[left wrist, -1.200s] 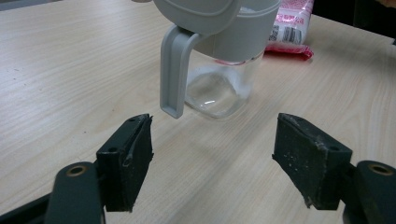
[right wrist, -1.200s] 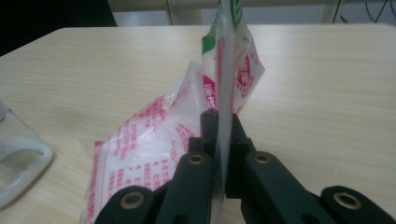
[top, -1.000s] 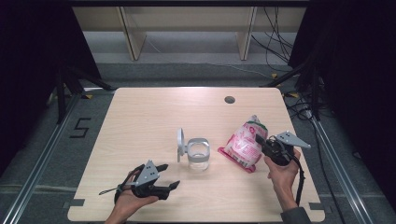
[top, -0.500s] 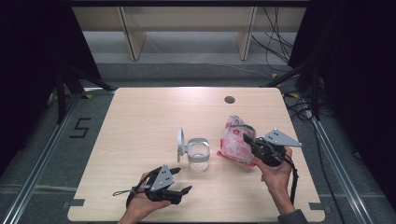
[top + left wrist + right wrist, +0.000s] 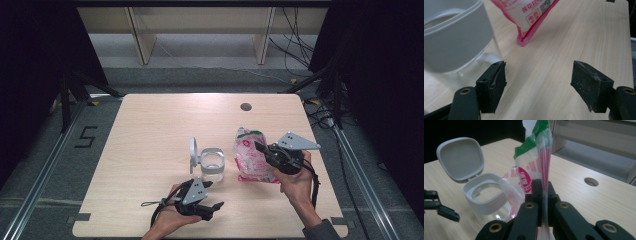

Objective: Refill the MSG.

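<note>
— Where's the pouch right now?

— I've got the pink pouch (image 5: pixel 251 157) pinched in my right claw (image 5: pixel 260 148), jaws pressed together on its side edge, the pouch standing nearly upright right of centre on the desk (image 5: pixel 150 125), its bottom corner at or just off the wood. The clear jar (image 5: pixel 212 166) sits just beside it, grey flip lid (image 5: pixel 192 151) hinged open and upright.

— And the other one?

— My left claw (image 5: pixel 212 207) is spread, holding nothing, low near the front edge just before the jar.

— Worries?

— The film is slippery and thin, so I judge it could slide out of the pinch. If I tilt it over the jar unsteadied, the pouch could nudge the jar or knock its lid down.

— Room?

— Plenty: the desk is bare to the left and behind, apart from a cable hole (image 5: pixel 245 106). The right edge is near my hand.
</note>
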